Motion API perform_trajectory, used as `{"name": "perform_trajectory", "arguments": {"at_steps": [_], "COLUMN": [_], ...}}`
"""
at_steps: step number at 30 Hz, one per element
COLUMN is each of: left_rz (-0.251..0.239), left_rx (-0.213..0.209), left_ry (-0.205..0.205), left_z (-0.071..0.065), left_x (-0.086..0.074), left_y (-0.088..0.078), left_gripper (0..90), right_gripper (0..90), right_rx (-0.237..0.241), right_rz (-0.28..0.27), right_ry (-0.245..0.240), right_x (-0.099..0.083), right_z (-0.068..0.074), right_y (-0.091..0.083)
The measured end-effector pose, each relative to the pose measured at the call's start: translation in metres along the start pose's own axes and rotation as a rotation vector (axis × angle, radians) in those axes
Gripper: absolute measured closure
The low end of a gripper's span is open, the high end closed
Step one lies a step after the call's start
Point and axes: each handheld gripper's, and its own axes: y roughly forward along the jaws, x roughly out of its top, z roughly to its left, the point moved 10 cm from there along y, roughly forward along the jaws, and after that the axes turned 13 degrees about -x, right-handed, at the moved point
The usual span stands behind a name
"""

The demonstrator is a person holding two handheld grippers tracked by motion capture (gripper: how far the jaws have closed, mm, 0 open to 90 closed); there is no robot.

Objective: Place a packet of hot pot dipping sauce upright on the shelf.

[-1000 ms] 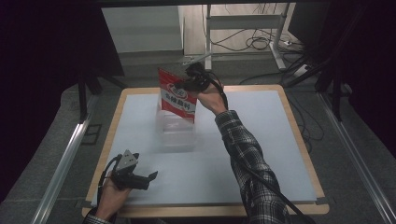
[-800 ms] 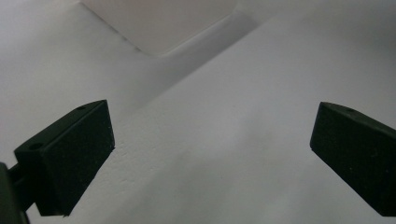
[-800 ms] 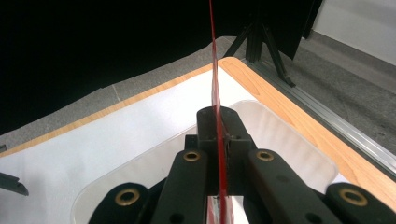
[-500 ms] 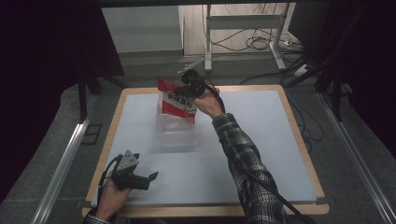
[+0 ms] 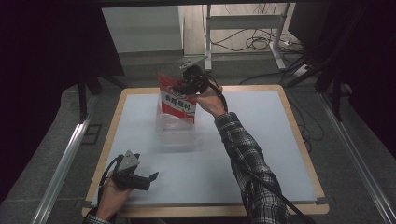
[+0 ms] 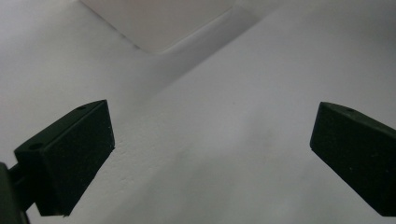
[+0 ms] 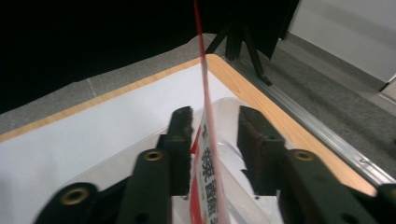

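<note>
A red snack bag (image 5: pixel 176 100) with a white label stands upright in a clear plastic container (image 5: pixel 176 133) at the middle back of the table. My right gripper (image 5: pixel 189 79) is at the bag's top edge. In the right gripper view the bag's thin edge (image 7: pixel 208 154) runs between the jaws of my right gripper (image 7: pixel 212 123), with a gap on each side. These jaws have just been opening and the pads do not press on the bag. My left gripper (image 5: pixel 152 177) rests near the front left corner, and its jaws (image 6: pixel 212 140) stand wide apart over bare mat.
A white mat (image 5: pixel 261 140) covers the table inside a wooden rim (image 5: pixel 299 140). The clear container's wall (image 7: pixel 233 186) lies under the right jaws. A pale box-like shape (image 6: pixel 159 18) sits ahead of the left gripper. Metal rails, cables and a stand surround the table.
The right gripper's jaws have parted from the bag's top edge, which they pinched before. The bag stands a little lower in the container. The left hand has not moved.
</note>
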Motion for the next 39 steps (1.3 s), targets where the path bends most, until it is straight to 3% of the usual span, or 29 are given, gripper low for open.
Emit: {"name": "perform_trajectory", "arguments": {"at_steps": [6, 13, 23, 28, 34, 39], "left_rz": [0.006, 0.008, 0.001, 0.003, 0.003, 0.003], "left_rx": [0.001, 0.003, 0.009, 0.006, 0.006, 0.007], "left_ry": [0.002, 0.003, 0.002, 0.004, 0.003, 0.004], "left_z": [0.0, 0.0, 0.001, 0.0, 0.0, 0.0], "left_x": [-0.001, -0.001, 0.0, 0.0, 0.0, 0.0], "left_y": [0.001, 0.001, 0.0, 0.0, 0.0, 0.0], "left_gripper": [0.0, 0.0, 0.0, 0.0, 0.0, 0.0], "right_gripper": [36.4, 24.7, 14.7, 10.1, 5.5, 3.0], "right_rx": [-0.012, -0.008, -0.003, -0.005, 0.014, 0.003], "right_rz": [0.036, 0.047, 0.034, 0.024, 0.028, 0.042], "right_ry": [-0.024, -0.029, -0.006, -0.023, -0.022, -0.014], "right_x": [-0.005, -0.008, -0.01, -0.013, -0.017, -0.023], "right_z": [0.001, 0.001, -0.001, -0.001, 0.001, 0.0], "right_y": [0.001, -0.001, -0.011, -0.014, -0.019, -0.023]}}
